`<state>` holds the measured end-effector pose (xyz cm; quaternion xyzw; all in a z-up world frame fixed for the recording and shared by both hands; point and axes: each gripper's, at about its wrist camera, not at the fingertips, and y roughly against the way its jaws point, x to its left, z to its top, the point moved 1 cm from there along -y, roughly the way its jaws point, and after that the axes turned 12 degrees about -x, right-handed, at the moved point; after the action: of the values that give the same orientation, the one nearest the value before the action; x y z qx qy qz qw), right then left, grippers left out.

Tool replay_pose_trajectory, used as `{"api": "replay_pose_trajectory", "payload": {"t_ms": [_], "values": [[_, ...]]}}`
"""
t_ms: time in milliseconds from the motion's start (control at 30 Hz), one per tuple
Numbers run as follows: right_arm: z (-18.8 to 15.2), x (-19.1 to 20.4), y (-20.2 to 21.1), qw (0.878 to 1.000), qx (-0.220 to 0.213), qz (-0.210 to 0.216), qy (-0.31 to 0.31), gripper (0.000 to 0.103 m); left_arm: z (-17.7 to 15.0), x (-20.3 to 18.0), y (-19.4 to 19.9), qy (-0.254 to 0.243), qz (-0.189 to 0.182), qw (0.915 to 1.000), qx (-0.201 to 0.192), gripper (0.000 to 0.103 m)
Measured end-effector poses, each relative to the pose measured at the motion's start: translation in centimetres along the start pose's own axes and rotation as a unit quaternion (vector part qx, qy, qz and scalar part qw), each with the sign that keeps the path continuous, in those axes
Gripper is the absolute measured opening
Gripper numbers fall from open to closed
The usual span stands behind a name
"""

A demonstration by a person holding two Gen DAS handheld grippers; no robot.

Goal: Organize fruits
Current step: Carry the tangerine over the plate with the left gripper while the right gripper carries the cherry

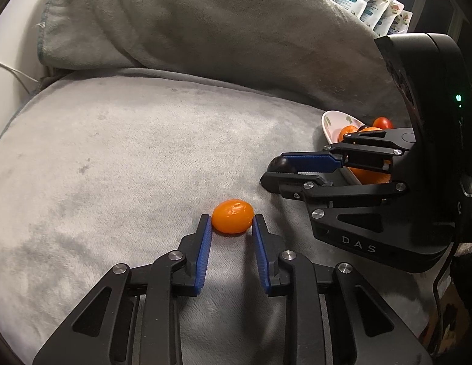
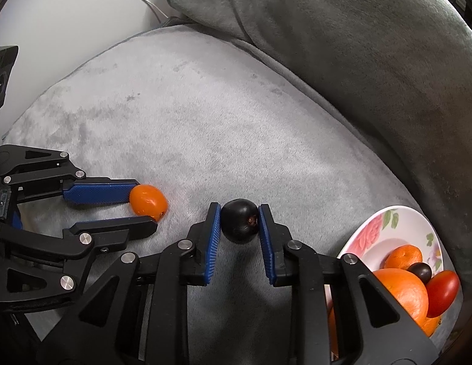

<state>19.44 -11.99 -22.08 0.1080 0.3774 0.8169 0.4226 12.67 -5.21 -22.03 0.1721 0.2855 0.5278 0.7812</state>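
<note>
Left gripper (image 1: pixel 232 223) clamps kumquat (image 1: pixel 232 220) on cushion (image 1: pixel 129 158). Right gripper (image 2: pixel 239 220) clamps dark grape (image 2: pixel 239 221) just beside. Both fruits down on cushion, not yet lifted. Plate (image 2: pixel 385 228) to right already holds oranges, tomato, grape. Judgement: two fruits left; nearly done.

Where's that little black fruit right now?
The black fruit sits on the grey cushion, pinched in the right gripper, between the small orange fruit and the plate.
</note>
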Motion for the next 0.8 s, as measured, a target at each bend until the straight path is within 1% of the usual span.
{"api": "replay_pose_trajectory", "payload": {"t_ms": [400, 800], "values": [[-0.1, -0.9, 1.4, 0.999, -0.024, 0.006, -0.028, 0.026, 0.3, 0.2, 1.3, 0.009, -0.004, 0.9998, -0.016, 0.025], [0.3, -2.0, 6.0, 0.994, -0.081, 0.008, -0.067, 0.025, 1.2, -0.7, 4.0, 0.010, -0.014, 0.9987, -0.047, 0.025]]}}
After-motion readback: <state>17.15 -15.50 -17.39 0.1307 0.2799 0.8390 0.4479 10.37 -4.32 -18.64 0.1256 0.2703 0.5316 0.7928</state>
